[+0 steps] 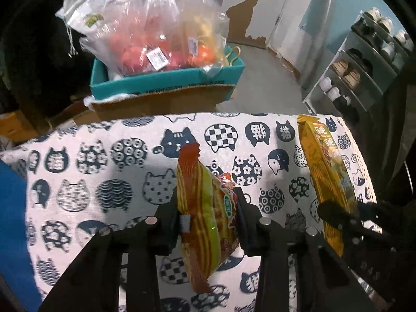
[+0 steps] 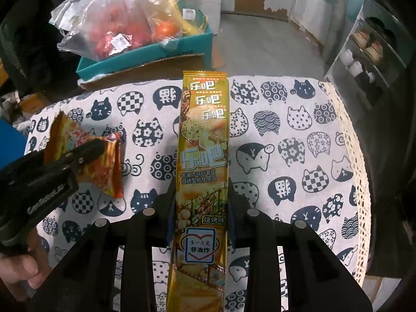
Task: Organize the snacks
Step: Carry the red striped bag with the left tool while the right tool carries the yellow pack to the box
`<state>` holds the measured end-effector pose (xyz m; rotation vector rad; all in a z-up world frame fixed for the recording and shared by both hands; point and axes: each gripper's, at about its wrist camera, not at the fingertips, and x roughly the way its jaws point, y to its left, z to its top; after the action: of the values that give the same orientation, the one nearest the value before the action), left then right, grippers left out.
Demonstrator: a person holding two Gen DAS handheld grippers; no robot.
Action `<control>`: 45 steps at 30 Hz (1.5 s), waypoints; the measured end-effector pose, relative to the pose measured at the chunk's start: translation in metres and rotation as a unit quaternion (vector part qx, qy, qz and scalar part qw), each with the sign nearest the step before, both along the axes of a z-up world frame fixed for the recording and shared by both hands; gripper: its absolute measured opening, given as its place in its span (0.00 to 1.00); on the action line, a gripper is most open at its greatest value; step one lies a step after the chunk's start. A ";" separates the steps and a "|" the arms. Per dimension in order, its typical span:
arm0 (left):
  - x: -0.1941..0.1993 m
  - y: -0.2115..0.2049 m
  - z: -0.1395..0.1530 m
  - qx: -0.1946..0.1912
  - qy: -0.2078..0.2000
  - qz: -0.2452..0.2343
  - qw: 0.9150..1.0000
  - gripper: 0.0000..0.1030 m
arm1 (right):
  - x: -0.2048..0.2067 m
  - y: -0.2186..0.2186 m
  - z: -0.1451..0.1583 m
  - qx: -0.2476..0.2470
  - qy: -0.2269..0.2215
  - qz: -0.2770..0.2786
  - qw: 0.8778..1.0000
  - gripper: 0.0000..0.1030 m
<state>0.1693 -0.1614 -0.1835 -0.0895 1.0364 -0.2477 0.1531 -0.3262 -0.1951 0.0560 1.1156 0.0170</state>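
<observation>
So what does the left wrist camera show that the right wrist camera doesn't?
Only the left wrist view shows the left gripper head-on, clamped on the red and green snack bag. Only the right wrist view shows the printed front of the yellow snack pack and a hand. Both show the cat tablecloth, the teal box and the shoe rack.

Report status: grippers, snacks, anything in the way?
Left gripper shut on red packet. Right gripper shut on gold pack. Both held over the cat cloth. Nothing blocking.
</observation>
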 end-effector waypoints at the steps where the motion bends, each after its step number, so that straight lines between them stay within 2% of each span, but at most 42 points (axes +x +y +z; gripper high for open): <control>1: -0.003 0.003 0.004 0.003 -0.004 -0.001 1.000 0.36 | -0.001 0.001 0.002 0.000 -0.001 0.001 1.000 0.28; 14: -0.041 0.034 0.055 0.028 -0.046 -0.002 0.999 0.35 | -0.014 0.027 0.032 0.004 -0.025 0.024 0.999 0.28; 29: -0.087 0.084 0.101 0.040 -0.075 0.022 0.996 0.35 | -0.031 0.069 0.066 0.012 -0.048 0.063 0.997 0.28; 38: -0.115 0.128 0.131 0.036 -0.100 0.053 0.993 0.35 | -0.037 0.113 0.088 0.029 -0.059 0.100 0.993 0.28; 45: -0.127 0.168 0.141 0.035 -0.109 0.089 0.989 0.35 | -0.039 0.152 0.104 0.036 -0.068 0.128 0.989 0.28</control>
<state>0.0422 0.0071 -0.0423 -0.0879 0.8128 -0.0573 0.1141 -0.1746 -0.0908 -0.0247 0.9799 0.2876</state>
